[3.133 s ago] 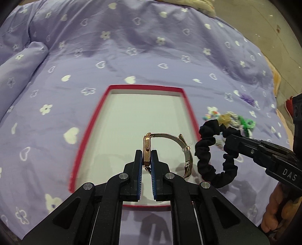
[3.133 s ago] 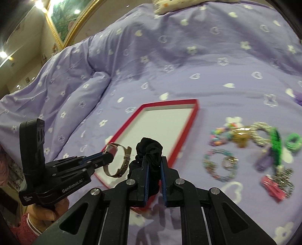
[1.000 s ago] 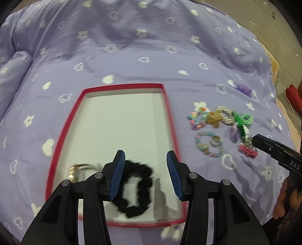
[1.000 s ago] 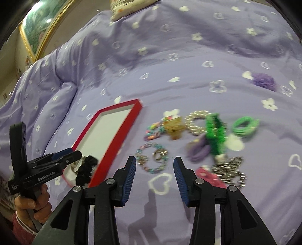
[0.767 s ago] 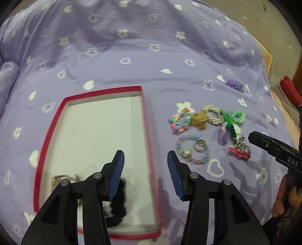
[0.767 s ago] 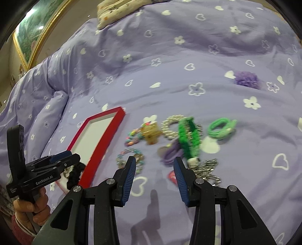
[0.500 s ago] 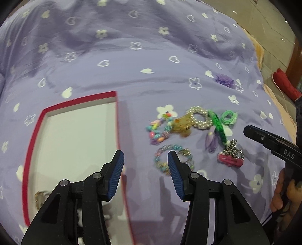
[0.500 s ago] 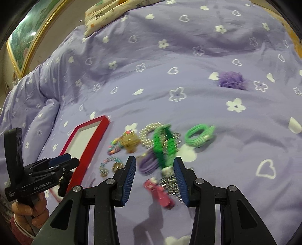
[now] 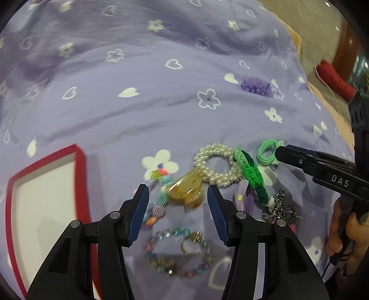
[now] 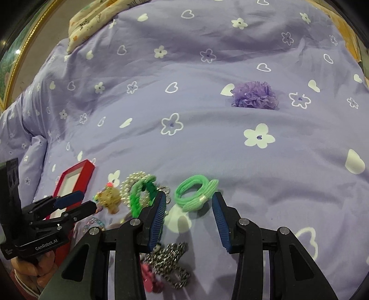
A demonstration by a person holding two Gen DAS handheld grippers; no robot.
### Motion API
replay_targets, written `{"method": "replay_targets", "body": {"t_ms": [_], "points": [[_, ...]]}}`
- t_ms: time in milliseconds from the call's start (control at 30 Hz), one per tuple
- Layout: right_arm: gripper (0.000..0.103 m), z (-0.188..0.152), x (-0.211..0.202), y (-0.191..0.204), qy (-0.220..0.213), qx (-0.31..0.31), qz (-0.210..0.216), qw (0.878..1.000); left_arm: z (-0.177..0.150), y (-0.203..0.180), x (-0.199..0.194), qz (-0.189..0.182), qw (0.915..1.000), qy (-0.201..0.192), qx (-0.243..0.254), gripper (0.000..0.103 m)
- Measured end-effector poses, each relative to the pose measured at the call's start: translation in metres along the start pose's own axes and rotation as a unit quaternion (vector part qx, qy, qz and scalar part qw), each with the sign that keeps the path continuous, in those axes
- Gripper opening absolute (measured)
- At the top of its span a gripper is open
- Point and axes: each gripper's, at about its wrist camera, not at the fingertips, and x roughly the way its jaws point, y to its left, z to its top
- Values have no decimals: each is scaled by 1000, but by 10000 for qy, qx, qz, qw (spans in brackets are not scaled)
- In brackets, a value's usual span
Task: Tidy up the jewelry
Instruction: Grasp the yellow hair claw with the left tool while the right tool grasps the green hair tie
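Observation:
My left gripper (image 9: 177, 196) is open and empty, its jaws on either side of an amber hair claw (image 9: 185, 190) on the purple bedspread. My right gripper (image 10: 189, 207) is open and empty, just short of a light green hair tie (image 10: 194, 191). Around them lie a pearl bracelet (image 9: 215, 165), a green braided band (image 9: 252, 175), a beaded bracelet (image 9: 177, 252) and a dark metal chain (image 10: 168, 260). The red-rimmed tray (image 9: 81, 184) is at the left; its contents are out of view.
A purple ruffled scrunchie (image 10: 253, 94) lies apart, farther back on the bed. A pink clip (image 10: 150, 279) lies under the right gripper. A patterned pillow (image 10: 92, 16) is at the far end. The bed's edge and floor are to the right (image 9: 322, 34).
Both grippers let go of the watch and black scrunchie in the tray, opened, and swung right to the jewelry pile. The tray slid to the left of both views.

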Motion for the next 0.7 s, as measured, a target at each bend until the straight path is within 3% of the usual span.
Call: {"method": "replay_targets", "body": {"t_ms": [167,200,267,333,700], "points": [[41,-2,18,-2,183,32,-60,9998,3,-8,19,44,9994,220,276,52],[37,-2,20,-2,190,28,-78,9998,3,-9,21,33,9993,253,288,51],[28,-3,22,-4,184,32,-100,9998,3,-10,25,37,9990,280,343,37],[13,-3,23,-5,168,23,-91,9998,3,-12,24,36,9990,228,393,37],[10,-2,-4,5,-184,-58,138,9997,-5,-3,-16,-150,9997,-184,40,37]]}}
